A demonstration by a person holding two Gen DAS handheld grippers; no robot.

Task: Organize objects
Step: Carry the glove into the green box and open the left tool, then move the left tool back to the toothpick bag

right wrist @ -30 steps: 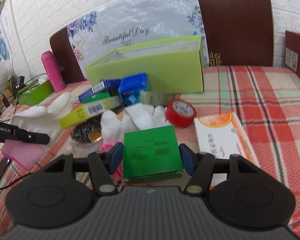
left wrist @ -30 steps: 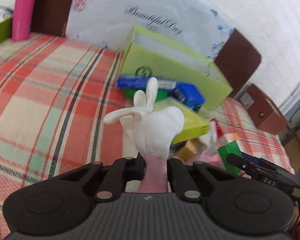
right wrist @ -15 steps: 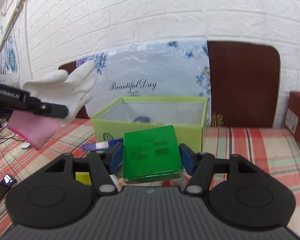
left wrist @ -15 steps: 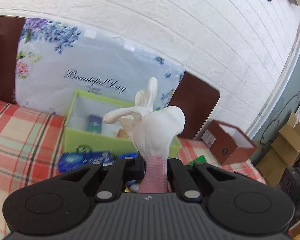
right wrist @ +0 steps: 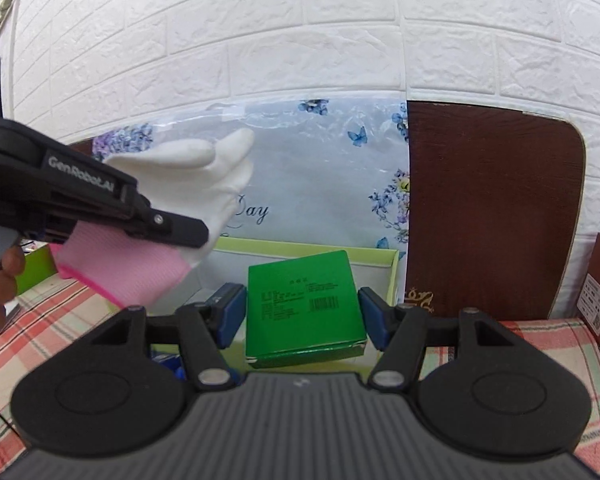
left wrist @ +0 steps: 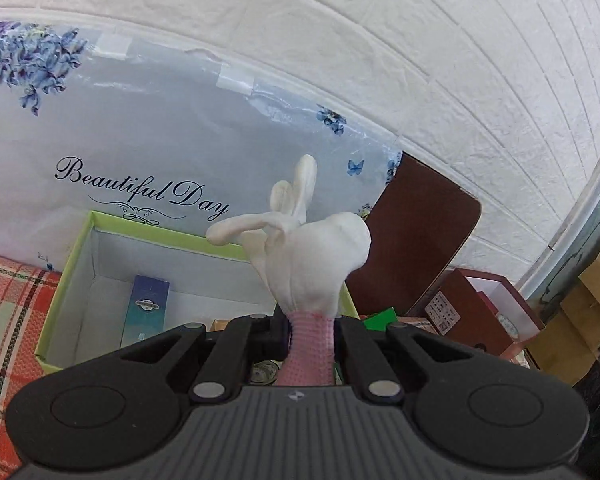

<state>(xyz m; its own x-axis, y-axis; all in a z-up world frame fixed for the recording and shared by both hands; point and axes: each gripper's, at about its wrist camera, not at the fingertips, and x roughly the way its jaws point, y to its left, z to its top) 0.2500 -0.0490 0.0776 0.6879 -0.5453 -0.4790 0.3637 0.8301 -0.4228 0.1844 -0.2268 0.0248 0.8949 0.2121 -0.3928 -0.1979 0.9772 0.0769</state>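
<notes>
Both hands have lifted off the cluttered tabletop (right wrist: pixel 540 340) and swung toward the lime-green box (left wrist: pixel 80 240) at the back, so the loose pile that filled the views a second ago has dropped out of sight and the white brick wall now fills the top. On the left gripper (left wrist: pixel 310 332) the jaws are pinched fully together on the pink cuff of a white glove (left wrist: pixel 312 256), whose limp fingers stand up in front of the box's open mouth. On the right gripper (right wrist: pixel 302 312) the jaws sit about half open, pads pressing both sides of a small green carton (right wrist: pixel 304 300), carried level just before the box's near wall. Inside the box I can see a dark blue packet (left wrist: pixel 146 312) lying flat. To my eye both items are on their way in; neither is over the opening yet, so the drop is not yet made
</notes>
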